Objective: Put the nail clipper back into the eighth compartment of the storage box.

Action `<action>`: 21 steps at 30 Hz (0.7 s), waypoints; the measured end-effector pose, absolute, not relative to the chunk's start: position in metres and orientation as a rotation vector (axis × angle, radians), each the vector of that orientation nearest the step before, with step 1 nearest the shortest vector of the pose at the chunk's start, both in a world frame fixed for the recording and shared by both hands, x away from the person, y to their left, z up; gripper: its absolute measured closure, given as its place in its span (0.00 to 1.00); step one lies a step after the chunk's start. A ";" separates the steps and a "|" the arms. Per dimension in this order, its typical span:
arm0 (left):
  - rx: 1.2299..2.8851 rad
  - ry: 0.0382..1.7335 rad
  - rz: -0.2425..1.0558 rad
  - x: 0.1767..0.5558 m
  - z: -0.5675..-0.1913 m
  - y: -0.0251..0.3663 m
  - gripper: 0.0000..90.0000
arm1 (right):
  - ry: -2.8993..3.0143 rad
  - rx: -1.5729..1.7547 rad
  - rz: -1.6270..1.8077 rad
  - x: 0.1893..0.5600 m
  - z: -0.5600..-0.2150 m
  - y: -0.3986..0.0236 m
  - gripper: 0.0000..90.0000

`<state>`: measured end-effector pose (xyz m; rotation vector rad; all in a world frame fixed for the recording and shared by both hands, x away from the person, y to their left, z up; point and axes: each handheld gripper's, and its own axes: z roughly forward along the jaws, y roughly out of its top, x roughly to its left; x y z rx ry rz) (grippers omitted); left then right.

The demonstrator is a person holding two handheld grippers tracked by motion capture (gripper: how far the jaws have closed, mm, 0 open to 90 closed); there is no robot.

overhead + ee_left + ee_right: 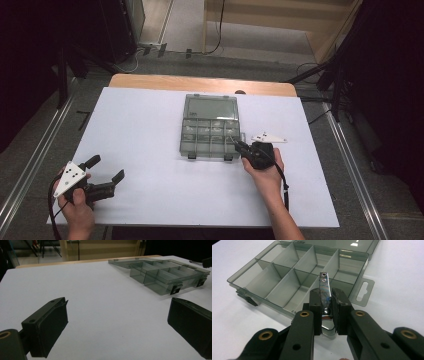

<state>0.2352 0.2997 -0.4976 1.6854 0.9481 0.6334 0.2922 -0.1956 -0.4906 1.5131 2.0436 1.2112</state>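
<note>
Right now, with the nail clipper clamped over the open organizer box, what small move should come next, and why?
Probably lower the right gripper a little and then open it: it holds the nail clipper above the near-right compartment of the organizer box, not yet inside. The left gripper waits open.

Looks like a lab or recording studio rather than a home. Wooden tabletop covered with a plain white sheet, set on grey carpet. Metal rails along both sides on the floor. Black stands and tripod legs around the edges, loose cables trailing across the floor, dark curtains or equipment at left and right. Pale wooden paneling at the back.
</note>
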 end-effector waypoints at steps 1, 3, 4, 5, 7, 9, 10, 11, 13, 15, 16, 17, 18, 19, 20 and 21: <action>1.684 0.948 0.633 0.235 -0.498 0.300 0.03 | 2.041 1.518 1.223 0.292 -0.491 -0.196 0.89; 1.682 0.948 0.631 0.235 -0.498 0.300 0.03 | 2.025 1.515 1.265 0.292 -0.490 -0.198 0.72; 1.682 0.948 0.631 0.235 -0.498 0.300 0.03 | 2.025 1.511 1.275 0.292 -0.489 -0.198 0.66; 1.683 0.947 0.631 0.235 -0.498 0.300 0.03 | 2.031 1.510 1.289 0.291 -0.488 -0.199 0.55; 1.682 0.947 0.630 0.235 -0.498 0.300 0.03 | 2.017 1.512 1.317 0.290 -0.484 -0.201 0.38; 1.682 0.949 0.630 0.235 -0.498 0.300 0.03 | 1.994 1.507 1.365 0.287 -0.480 -0.203 0.21; 1.680 0.950 0.629 0.235 -0.498 0.300 0.03 | 1.988 1.499 1.381 0.286 -0.479 -0.205 0.14; 1.680 0.950 0.629 0.235 -0.498 0.300 0.03 | 1.993 1.481 1.391 0.285 -0.478 -0.206 0.09; 1.681 0.950 0.629 0.235 -0.497 0.300 0.03 | 1.995 1.450 1.446 0.283 -0.476 -0.211 0.00; 1.680 0.951 0.628 0.235 -0.497 0.300 0.03 | 1.971 1.455 1.433 0.280 -0.475 -0.213 0.00; 1.680 0.951 0.627 0.235 -0.497 0.300 0.03 | 1.951 1.456 1.407 0.279 -0.474 -0.214 0.00; 1.680 0.952 0.627 0.235 -0.497 0.300 0.03 | 1.933 1.451 1.393 0.277 -0.474 -0.215 0.00; 1.680 0.953 0.627 0.235 -0.497 0.301 0.03 | 1.933 1.452 1.399 0.276 -0.474 -0.217 0.00; 1.677 0.955 0.627 0.235 -0.497 0.301 0.03 | 1.927 1.458 1.408 0.276 -0.474 -0.220 0.00; 1.677 0.956 0.627 0.235 -0.497 0.301 0.03 | 1.911 1.462 1.415 0.275 -0.474 -0.223 0.00; 1.676 0.956 0.627 0.235 -0.497 0.301 0.03 | 1.906 1.463 1.420 0.274 -0.474 -0.224 0.00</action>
